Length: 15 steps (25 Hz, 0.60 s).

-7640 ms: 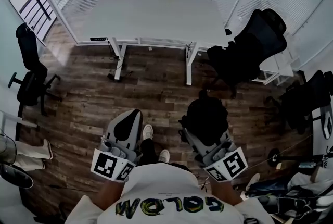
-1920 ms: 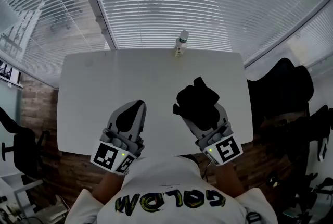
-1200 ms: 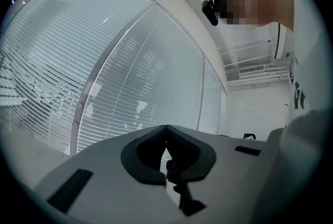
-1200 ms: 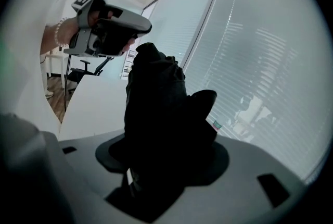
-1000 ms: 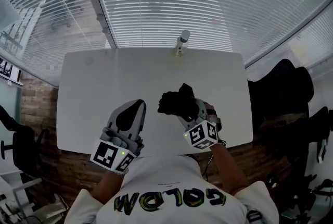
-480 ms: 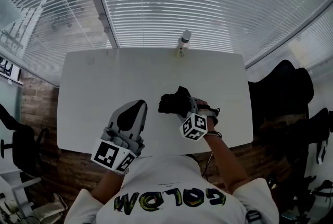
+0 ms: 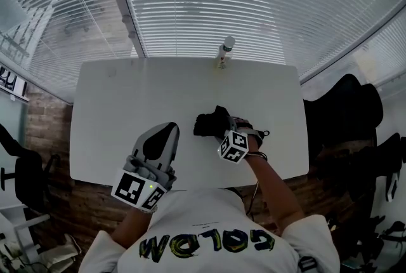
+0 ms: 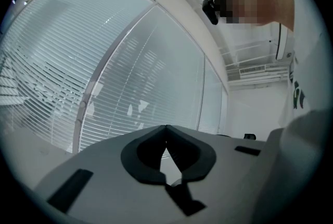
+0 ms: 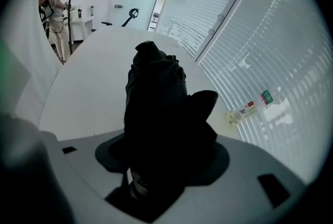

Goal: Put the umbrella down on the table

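Black folded umbrella (image 7: 208, 123) clamped in jaws of our right gripper (image 7: 220, 130) over the white bench (image 7: 120, 103) | our left gripper (image 7: 161, 133) jaws together, empty | bottle (image 7: 223, 53) at far edge

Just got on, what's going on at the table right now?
A person stands at the white table with a gripper in each hand. The right gripper is closed on a folded black umbrella and tilts down toward the middle of the table. I cannot tell whether the umbrella touches the top, and it is not yet let go. The left gripper hangs shut and empty over the table's near left part. A bottle stands at the far edge.
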Available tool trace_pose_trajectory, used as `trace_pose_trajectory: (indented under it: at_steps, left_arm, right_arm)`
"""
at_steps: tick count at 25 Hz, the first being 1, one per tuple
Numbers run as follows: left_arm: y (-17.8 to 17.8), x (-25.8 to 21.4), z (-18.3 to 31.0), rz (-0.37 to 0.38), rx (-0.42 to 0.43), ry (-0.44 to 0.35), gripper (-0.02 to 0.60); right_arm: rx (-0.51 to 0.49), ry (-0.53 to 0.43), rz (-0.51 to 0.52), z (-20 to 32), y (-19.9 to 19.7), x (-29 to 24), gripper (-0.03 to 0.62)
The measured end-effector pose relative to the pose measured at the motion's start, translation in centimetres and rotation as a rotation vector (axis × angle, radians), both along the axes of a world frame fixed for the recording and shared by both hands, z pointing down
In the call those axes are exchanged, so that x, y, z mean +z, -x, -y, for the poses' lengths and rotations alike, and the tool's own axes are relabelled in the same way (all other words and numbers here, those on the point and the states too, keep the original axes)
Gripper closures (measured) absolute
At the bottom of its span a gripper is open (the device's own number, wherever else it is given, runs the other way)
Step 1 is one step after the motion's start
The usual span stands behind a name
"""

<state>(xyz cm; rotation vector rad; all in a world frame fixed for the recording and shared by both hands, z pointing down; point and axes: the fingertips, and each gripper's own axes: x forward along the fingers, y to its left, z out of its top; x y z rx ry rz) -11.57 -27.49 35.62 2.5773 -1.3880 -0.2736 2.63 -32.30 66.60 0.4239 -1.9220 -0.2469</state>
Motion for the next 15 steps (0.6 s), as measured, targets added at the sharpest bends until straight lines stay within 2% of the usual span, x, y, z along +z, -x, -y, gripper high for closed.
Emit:
trace_pose_trajectory:
  at_steps: [15]
  left_arm:
    - [0.1,0.1,-0.3,0.001,-0.010,0.012,0.571]
  right_arm:
    - [-0.087,0.111,-0.073,0.1,0.5,2.7,0.321]
